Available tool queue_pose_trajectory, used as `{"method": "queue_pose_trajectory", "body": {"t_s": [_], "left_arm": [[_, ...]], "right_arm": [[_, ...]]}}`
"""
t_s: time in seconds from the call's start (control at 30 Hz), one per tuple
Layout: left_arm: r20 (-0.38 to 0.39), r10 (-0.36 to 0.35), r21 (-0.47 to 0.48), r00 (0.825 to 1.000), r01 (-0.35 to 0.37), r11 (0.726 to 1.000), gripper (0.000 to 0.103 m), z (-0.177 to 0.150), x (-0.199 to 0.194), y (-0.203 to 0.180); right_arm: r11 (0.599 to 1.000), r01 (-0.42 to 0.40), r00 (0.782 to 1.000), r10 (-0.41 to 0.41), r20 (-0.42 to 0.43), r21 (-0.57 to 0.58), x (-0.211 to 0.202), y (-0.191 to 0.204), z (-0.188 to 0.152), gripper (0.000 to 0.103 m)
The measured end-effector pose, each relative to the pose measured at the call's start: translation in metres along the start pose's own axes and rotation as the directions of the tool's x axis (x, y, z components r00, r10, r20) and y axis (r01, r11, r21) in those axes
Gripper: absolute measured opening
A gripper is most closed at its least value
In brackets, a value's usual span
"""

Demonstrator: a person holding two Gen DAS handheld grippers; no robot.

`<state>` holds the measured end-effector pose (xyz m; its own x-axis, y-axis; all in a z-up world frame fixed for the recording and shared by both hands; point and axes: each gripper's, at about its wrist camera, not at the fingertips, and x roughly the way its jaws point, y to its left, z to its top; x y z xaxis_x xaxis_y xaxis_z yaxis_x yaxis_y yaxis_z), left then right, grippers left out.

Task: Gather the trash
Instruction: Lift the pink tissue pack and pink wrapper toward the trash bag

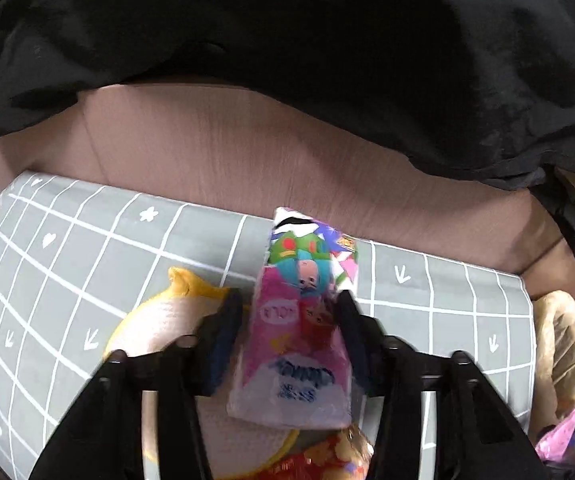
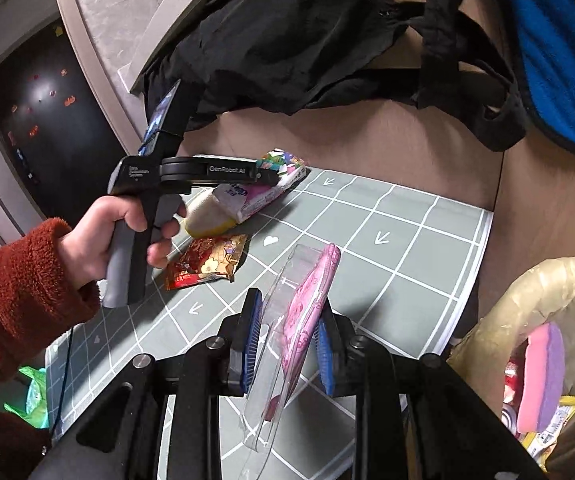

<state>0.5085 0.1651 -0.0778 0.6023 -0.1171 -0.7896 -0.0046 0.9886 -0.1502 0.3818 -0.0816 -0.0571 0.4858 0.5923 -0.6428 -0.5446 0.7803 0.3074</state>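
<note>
The left tool (image 1: 289, 316) straddles the tissue pack (image 1: 295, 344) lengthwise, jaws narrow; the right tool (image 2: 289, 332) grips a plastic package (image 2: 303, 304), bin (image 2: 535, 280) rightward.

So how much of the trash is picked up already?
Some is done: the lined bin already holds wrappers. In hand: the right gripper clamps a clear pink package, and the left gripper sits around a pink tissue pack. Left on the mat: a red snack packet and a yellow-white thing.
</note>
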Motion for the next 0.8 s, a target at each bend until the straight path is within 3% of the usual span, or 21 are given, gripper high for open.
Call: {"method": "queue_pose_trajectory", "body": {"t_s": [0.1, 0.23, 0.43, 0.57, 0.8], "left_arm": [[0.018, -0.041, 0.012, 0.999, 0.041, 0.999, 0.030, -0.011, -0.018, -0.001], [0.060, -0.074, 0.007, 0.995, 0.073, 0.997, 0.029, -0.030, -0.052, -0.004], [0.174, -0.047, -0.030, 0.984, 0.053, 0.998, 0.029, -0.058, -0.121, -0.012], [0.284, -0.008, -0.018, 0.959, 0.013, 1.000, 0.029, -0.078, -0.174, -0.019], [0.431, 0.029, -0.021, 0.902, -0.022, 1.000, 0.029, -0.106, -0.228, -0.033]], "right_arm": [[1.000, 0.005, 1.000, -0.005, 0.013, 0.002, -0.002, 0.001, 0.003, 0.024], [1.000, 0.009, 1.000, -0.009, 0.030, -0.010, -0.006, 0.008, 0.007, 0.024], [0.997, 0.030, 0.998, -0.026, 0.053, -0.078, -0.016, 0.030, 0.014, 0.024], [0.991, 0.045, 0.996, -0.034, 0.087, -0.128, -0.030, 0.046, 0.024, 0.024], [0.985, 0.052, 0.986, -0.024, 0.168, -0.163, -0.066, 0.065, 0.041, 0.024]]}}
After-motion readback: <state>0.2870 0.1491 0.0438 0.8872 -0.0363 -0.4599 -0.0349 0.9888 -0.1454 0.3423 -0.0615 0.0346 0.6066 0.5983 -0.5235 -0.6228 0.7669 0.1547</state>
